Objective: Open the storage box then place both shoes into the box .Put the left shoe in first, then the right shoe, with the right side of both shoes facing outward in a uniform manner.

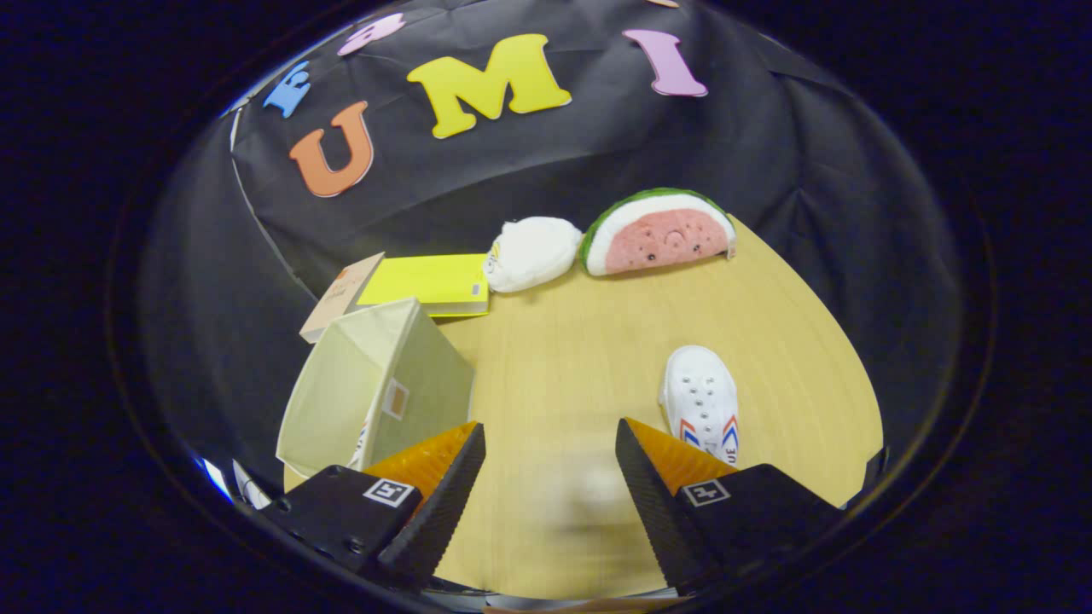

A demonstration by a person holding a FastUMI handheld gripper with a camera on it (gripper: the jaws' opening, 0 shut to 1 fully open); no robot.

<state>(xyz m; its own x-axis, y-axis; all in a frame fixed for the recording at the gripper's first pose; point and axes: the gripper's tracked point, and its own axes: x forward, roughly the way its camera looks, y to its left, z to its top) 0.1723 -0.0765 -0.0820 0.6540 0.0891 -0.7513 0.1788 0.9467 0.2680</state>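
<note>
A pale cream fabric storage box (375, 384) stands on the wooden table (580, 358), just beyond the left finger, with its lid raised; a bit of a shoe shows inside near its lower edge, though I cannot tell which one. A white shoe (701, 394) with red and blue side stripes lies just beyond the right finger, toe pointing away. My gripper (550, 477) hovers above the table with its fingers wide apart and nothing between them.
At the back of the table lie a yellow book (426, 281) with a brown box beside it, a white plush (531, 251) and a watermelon plush (659, 232). The table's round edge curves past the shoe on the right.
</note>
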